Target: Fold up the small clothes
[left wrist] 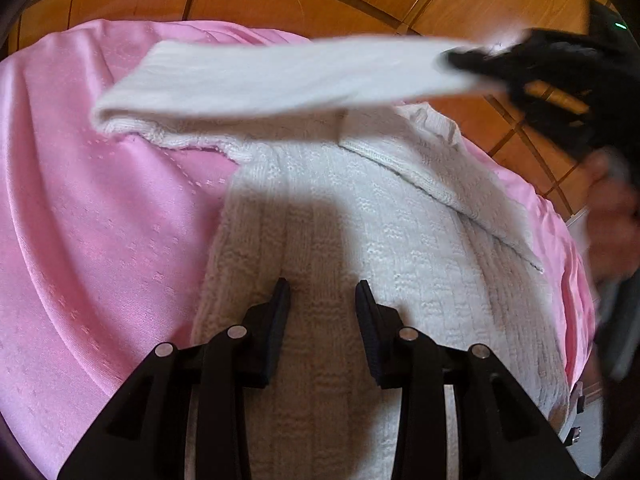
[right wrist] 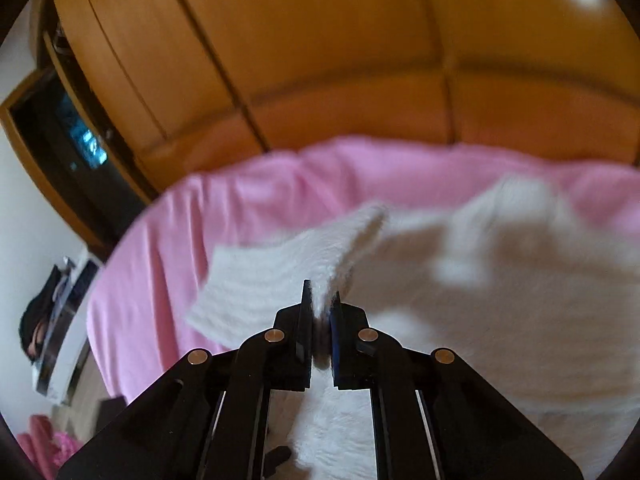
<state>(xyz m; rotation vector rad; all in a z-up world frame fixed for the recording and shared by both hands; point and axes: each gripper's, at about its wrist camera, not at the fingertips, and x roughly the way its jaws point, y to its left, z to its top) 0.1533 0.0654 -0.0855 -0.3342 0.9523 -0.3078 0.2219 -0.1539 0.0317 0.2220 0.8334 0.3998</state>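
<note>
A white knitted sweater (left wrist: 352, 240) lies on a pink bedspread (left wrist: 100, 220). My left gripper (left wrist: 323, 288) is open and empty, low over the sweater's body. My right gripper (left wrist: 472, 60) comes in from the upper right in the left wrist view, shut on the cuff of a white sleeve (left wrist: 260, 76) that it holds stretched in the air across the sweater. In the right wrist view the right gripper (right wrist: 322, 296) pinches that sleeve (right wrist: 272, 280) between its fingers, above the blurred sweater (right wrist: 500, 300). The other sleeve (left wrist: 448, 184) lies folded over the sweater's right side.
Orange wooden wardrobe doors (right wrist: 320, 60) stand behind the bed. The pink bedspread (right wrist: 180, 240) extends left of the sweater. A white shelf with dark items (right wrist: 60, 320) and pink cloth on the floor (right wrist: 44, 444) are at the left edge.
</note>
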